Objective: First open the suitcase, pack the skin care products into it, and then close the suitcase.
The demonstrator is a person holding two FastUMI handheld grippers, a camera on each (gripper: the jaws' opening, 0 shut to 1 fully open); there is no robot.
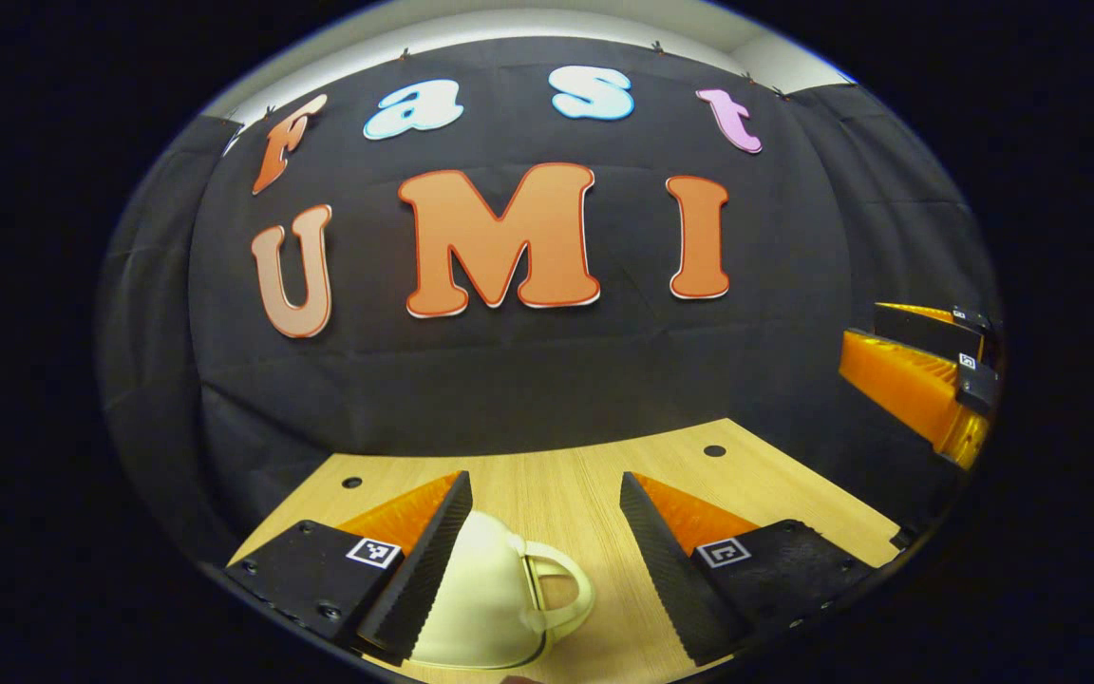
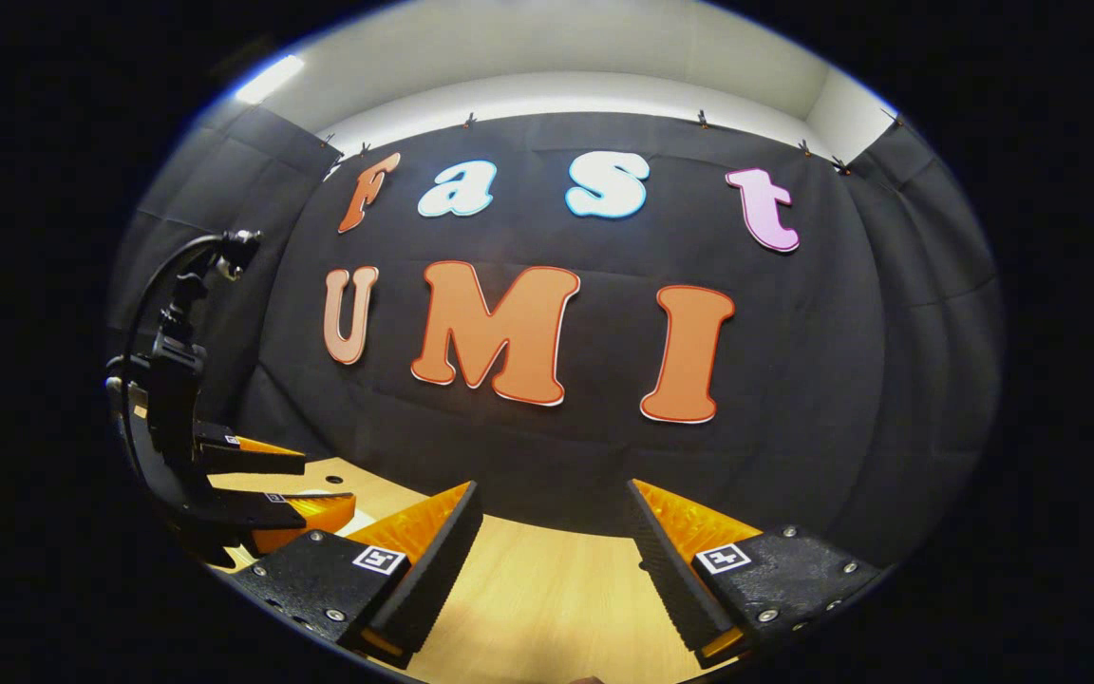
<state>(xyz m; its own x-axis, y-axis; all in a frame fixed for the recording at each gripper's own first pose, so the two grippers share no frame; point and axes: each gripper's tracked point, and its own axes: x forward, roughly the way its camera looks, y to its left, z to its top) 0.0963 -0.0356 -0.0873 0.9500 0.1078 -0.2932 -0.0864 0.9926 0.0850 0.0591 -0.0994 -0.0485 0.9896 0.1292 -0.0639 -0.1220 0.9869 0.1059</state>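
Two claws hover over a pale wood-grain counter [image 1: 547, 484] inside a booth hung with black cloth [image 1: 528, 370]. In the left gripper view, the left claw [image 1: 545, 489] stands wide, its two black-and-orange fingers [image 1: 424, 551] spread apart with nothing between the tips. Just beside the inner face of its near finger sits one cream-white object with a looped handle [image 1: 499, 598], lying low on the counter at the bottom of that view; whether it is the suitcase or a skin care product cannot be told from here. Two small dark holes [image 1: 714, 450] mark the counter's far edge. The right claw [image 1: 917, 380] shows at the far right of the same view, its fingers close together.

In the right gripper view, the right claw [image 2: 555, 499] is spread wide over bare counter [image 2: 547, 589], empty. The left claw [image 2: 281, 484] appears at the left with its black mount. Above the cloth, a white wall [image 2: 566, 90] and one ceiling light [image 2: 267, 78].
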